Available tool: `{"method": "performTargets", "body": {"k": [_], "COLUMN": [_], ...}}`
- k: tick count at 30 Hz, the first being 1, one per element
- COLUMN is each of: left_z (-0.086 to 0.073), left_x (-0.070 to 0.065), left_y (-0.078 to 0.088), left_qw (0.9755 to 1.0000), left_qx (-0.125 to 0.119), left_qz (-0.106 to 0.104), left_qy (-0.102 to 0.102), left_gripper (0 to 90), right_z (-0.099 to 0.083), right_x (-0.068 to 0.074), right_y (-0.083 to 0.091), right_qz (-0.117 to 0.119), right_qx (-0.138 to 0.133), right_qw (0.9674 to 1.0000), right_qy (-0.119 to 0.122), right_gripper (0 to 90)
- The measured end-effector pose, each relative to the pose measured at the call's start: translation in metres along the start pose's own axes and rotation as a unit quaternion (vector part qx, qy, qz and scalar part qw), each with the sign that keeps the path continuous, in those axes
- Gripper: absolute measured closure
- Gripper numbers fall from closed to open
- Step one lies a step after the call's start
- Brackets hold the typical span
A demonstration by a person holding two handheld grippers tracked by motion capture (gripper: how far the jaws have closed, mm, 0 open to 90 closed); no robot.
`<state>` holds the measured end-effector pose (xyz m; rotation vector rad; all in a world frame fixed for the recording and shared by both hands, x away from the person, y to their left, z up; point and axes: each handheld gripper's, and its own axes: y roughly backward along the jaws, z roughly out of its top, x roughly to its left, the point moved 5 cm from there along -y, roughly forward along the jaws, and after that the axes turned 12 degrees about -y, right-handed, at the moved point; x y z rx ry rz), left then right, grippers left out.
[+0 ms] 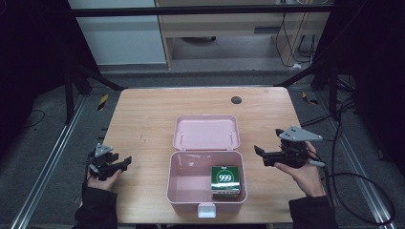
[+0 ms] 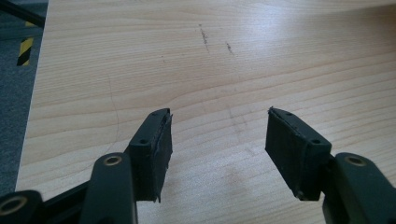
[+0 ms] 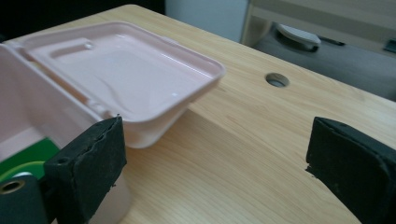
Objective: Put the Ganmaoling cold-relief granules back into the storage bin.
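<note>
Nearest the table [image 1: 143,114] edge: pink box [image 1: 181,183], lid [image 1: 206,132] flipped back flat, green "999" carton [image 1: 225,182] in its right half. Left gripper [image 1: 125,162] and right gripper [image 1: 259,153] flank the box, both jaws spread, empty. Cable hole [image 1: 236,100] farther back.

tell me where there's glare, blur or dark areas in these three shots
High view: the light wooden table is evenly lit, the surroundings fall nearly black. Right gripper view: glossy highlights on the open pink plastic box lid, the black foam-padded jaws close to the lens look soft, and the background behind the table is blurred. Left gripper view: the wood grain is sharp, with a brighter washed patch towards the top.
</note>
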<state>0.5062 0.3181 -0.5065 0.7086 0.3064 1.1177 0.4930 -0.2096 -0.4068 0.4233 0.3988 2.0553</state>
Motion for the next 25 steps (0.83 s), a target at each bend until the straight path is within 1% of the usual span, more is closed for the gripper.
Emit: {"method": "performTargets", "body": {"k": [3, 5, 7, 9, 11, 14, 15, 17, 23, 25], "left_z": [0.0, 0.001, 0.0, 0.0, -0.001, -0.001, -0.002, -0.002, -0.003, -0.004], "left_x": [-0.002, -0.003, -0.003, -0.002, -0.002, -0.003, -0.003, -0.002, -0.001, 0.0], "left_y": [-0.002, -0.002, -0.002, -0.003, -0.003, -0.005, -0.006, -0.006, -0.008, -0.008], "left_qw": [1.0, 1.0, 1.0, 1.0, 0.9999, 0.9999, 0.9999, 0.9999, 0.9998, 0.9998], "left_qx": [0.001, 0.002, 0.001, 0.004, 0.004, 0.006, 0.007, 0.007, 0.011, 0.011], "left_qz": [-0.002, -0.001, 0.0, 0.001, 0.003, 0.005, 0.006, 0.007, 0.01, 0.01], "left_qy": [-0.003, -0.007, -0.007, -0.009, -0.01, -0.011, -0.012, -0.012, -0.01, -0.01], "left_gripper": [39.9, 39.6, 39.1, 38.6, 37.6, 35.7, 35.3, 34.4, 31.6, 31.0], "right_z": [-0.009, -0.015, -0.02, -0.026, -0.033, -0.044, -0.047, -0.054, -0.067, -0.071], "right_x": [-0.013, -0.02, -0.027, -0.033, -0.04, -0.051, -0.054, -0.06, -0.073, -0.076], "right_y": [-0.006, -0.011, -0.014, -0.018, -0.021, -0.027, -0.029, -0.032, -0.036, -0.037], "right_qz": [-0.022, -0.032, -0.042, -0.05, -0.062, -0.101, -0.108, -0.115, -0.149, -0.155], "right_qx": [-0.007, 0.0, -0.002, 0.007, 0.017, 0.039, 0.042, 0.052, 0.07, 0.077], "right_qw": [0.9993, 0.9983, 0.9972, 0.9963, 0.9952, 0.9911, 0.99, 0.9883, 0.9827, 0.9814], "right_qy": [-0.031, -0.05, -0.062, -0.07, -0.073, -0.077, -0.081, -0.086, -0.085, -0.083], "right_gripper": [5.4, 4.6, 4.8, 4.4, 4.4, 3.9, 4.0, 3.5, 3.2, 2.9]}}
